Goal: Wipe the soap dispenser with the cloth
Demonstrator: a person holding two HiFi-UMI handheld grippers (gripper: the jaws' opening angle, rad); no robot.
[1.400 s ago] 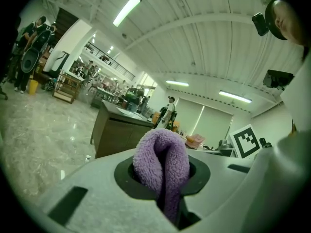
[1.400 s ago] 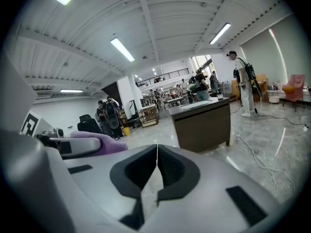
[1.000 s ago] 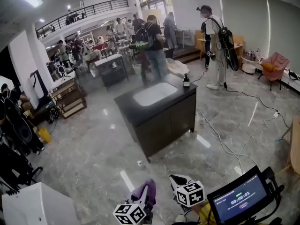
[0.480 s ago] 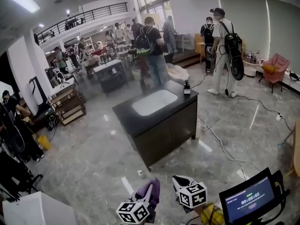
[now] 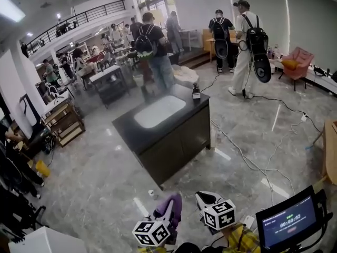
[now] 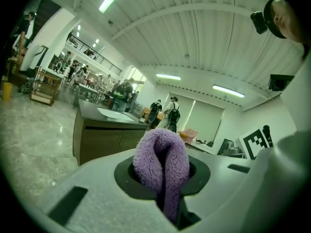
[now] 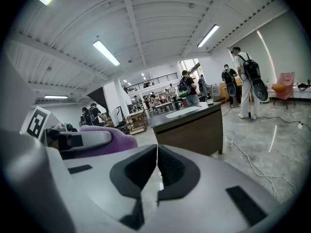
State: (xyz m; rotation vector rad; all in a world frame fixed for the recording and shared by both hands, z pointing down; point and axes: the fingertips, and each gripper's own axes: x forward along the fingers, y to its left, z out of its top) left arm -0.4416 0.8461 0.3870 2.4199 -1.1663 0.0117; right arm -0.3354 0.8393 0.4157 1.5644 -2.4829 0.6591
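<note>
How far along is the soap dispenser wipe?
Done: the left gripper is clamped on the purple cloth. In hand: nothing more; the right gripper is shut, empty. Left: everything else, since the soap dispenser stands untouched on the sink cabinet, far from both grippers.

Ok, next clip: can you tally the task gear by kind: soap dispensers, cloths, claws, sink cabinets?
soap dispenser: 1
purple cloth: 1
claws: 2 (left claw shut on the purple cloth, right claw shut and empty)
sink cabinet: 1
Total: 5
</note>
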